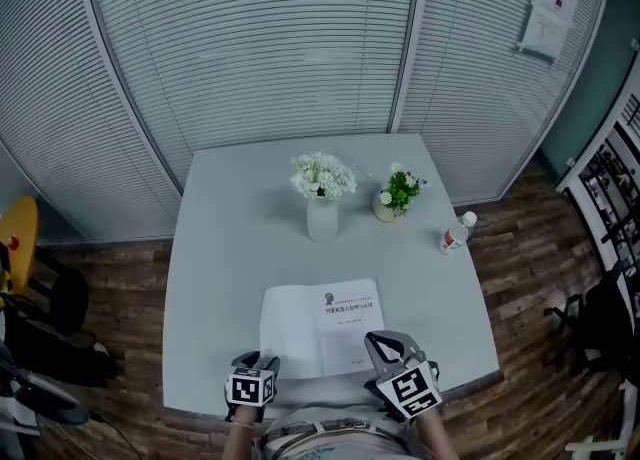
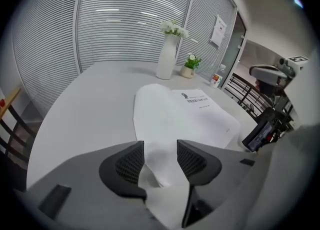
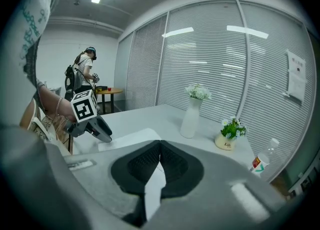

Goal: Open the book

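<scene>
Book (image 1: 322, 328) lies open at the bench (image 1: 230, 218) front edge. Left hand-held gripper (image 2: 160, 160): jaws apart, near corner of the left white page between them, not pinched. Right hand-held gripper (image 3: 159, 160): jaws closed together, tips over the book's near right corner.

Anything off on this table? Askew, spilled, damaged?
Nothing spilled or damaged. On the book, the left leaf bows up instead of lying flat, loose between the open jaws of the left gripper. The bottle stands close to the right edge of the table.
</scene>
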